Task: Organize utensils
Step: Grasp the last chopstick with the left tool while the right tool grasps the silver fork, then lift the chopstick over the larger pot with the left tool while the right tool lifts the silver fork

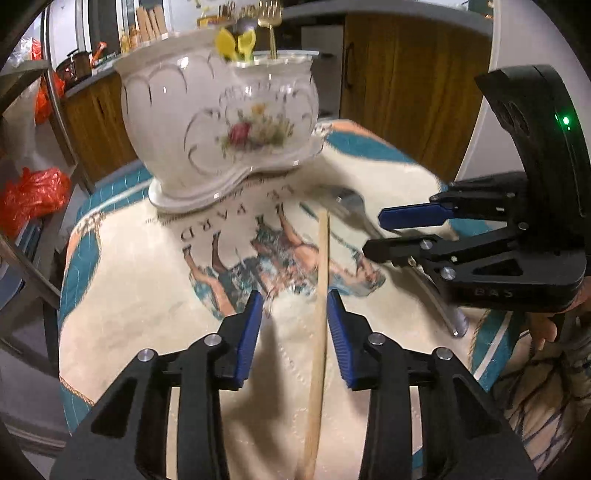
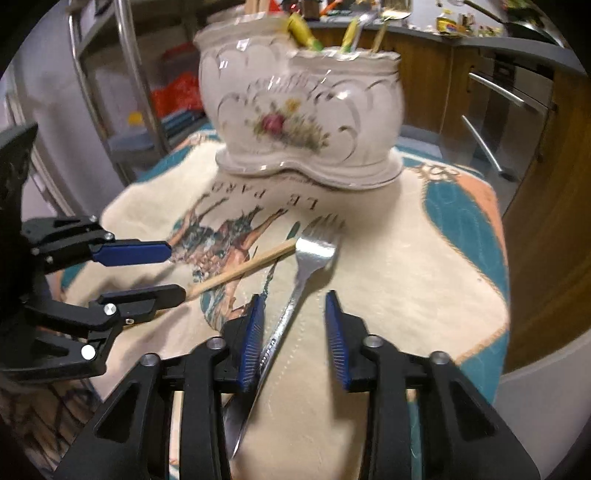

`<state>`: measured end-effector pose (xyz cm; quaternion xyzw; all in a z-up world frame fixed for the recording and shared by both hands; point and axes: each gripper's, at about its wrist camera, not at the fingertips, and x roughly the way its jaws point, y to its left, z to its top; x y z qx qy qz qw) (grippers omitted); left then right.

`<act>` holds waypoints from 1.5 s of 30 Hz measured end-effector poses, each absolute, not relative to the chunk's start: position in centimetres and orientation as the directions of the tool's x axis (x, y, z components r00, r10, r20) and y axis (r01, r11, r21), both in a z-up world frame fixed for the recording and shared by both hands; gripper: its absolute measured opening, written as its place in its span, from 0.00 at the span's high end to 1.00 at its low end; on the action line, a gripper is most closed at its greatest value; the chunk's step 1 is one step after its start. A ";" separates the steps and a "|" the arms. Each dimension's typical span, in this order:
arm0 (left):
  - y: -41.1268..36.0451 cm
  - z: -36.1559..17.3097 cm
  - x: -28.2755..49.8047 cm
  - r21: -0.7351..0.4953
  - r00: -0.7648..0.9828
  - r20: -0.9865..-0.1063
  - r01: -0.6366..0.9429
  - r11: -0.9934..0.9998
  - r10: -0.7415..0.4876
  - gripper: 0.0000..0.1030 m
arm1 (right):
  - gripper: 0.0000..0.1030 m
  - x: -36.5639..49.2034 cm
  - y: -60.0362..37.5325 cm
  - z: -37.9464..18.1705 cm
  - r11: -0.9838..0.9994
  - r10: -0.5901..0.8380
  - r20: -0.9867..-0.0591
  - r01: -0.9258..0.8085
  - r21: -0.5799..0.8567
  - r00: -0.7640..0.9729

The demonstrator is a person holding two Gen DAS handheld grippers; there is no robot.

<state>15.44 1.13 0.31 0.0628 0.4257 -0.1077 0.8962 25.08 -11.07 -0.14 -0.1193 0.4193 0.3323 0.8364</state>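
A wooden chopstick (image 1: 320, 295) lies on the printed cloth (image 1: 129, 295), running between the blue pads of my left gripper (image 1: 294, 299). It sits close to the right pad with a gap on the left, so the gripper is open. A steel fork (image 2: 317, 247) lies beside it, its handle between the pads of my right gripper (image 2: 293, 299), near the left pad and not clamped. Each view shows the other gripper: the right gripper (image 1: 373, 234) over the blurred fork (image 1: 351, 206), the left gripper (image 2: 177, 273) by the chopstick (image 2: 243, 267). A white floral ceramic holder (image 1: 221, 122) (image 2: 303, 118) stands behind.
The holder contains yellow spoons (image 1: 236, 44) and a gold fork (image 1: 269, 22). Orange plastic bags (image 1: 33, 195) and a metal rack (image 2: 125, 92) stand left of the table. Wooden cabinets (image 1: 406, 74) and an oven front (image 2: 498, 92) lie behind. A person's hand (image 1: 543, 332) holds the right gripper.
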 end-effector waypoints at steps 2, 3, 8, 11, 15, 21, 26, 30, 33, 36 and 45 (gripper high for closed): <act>1.0 -0.2 15.5 0.031 0.599 -0.790 0.254 0.967 -0.132 0.73 | 0.84 25.1 -10.7 -0.2 0.741 0.457 -0.785 -0.667 0.076 0.418; 0.8 -0.2 15.5 0.042 0.599 -0.791 0.259 0.965 -0.127 0.75 | 0.85 25.2 -10.7 -0.2 0.738 0.454 -0.788 -0.671 0.070 0.416; -0.1 0.1 16.0 0.088 0.574 -0.813 0.289 0.953 -0.098 0.87 | 0.90 26.1 -11.2 0.0 0.717 0.423 -0.826 -0.695 0.054 0.372; -0.2 0.3 16.4 0.107 0.546 -0.834 0.311 0.944 -0.085 0.89 | 0.93 26.6 -11.6 0.4 0.701 0.347 -0.872 -0.713 -0.003 0.345; 0.2 0.5 17.5 0.078 0.474 -0.875 0.337 0.938 -0.097 0.89 | 0.93 27.3 -11.9 0.7 0.672 0.252 -0.925 -0.739 -0.045 0.285; 0.2 0.7 19.5 0.034 0.344 -0.933 0.378 0.925 -0.106 0.89 | 0.93 29.1 -11.5 0.5 0.683 0.184 -0.968 -0.730 0.003 0.169; -0.3 0.6 21.0 0.037 0.260 -0.963 0.406 0.913 -0.077 0.89 | 0.93 29.6 -10.5 0.5 0.682 0.129 -0.980 -0.731 -0.026 0.154; -0.9 0.6 21.1 0.052 0.256 -0.965 0.416 0.908 -0.062 0.94 | 0.94 29.0 -10.2 0.7 0.677 0.119 -0.978 -0.735 -0.047 0.172; -0.7 0.6 20.9 0.046 0.279 -0.957 0.400 0.915 -0.074 0.95 | 0.94 28.8 -10.6 0.8 0.690 0.137 -0.975 -0.723 -0.034 0.176; 0.2 0.8 20.1 0.006 0.301 -0.946 0.383 0.924 -0.118 0.95 | 0.94 28.6 -11.2 1.2 0.699 0.164 -0.968 -0.715 -0.020 0.188; 4.0 6.3 16.3 -0.112 0.543 -0.788 0.337 0.935 -0.290 0.95 | 0.94 26.8 -14.6 7.1 0.734 0.411 -0.853 -0.672 0.099 0.322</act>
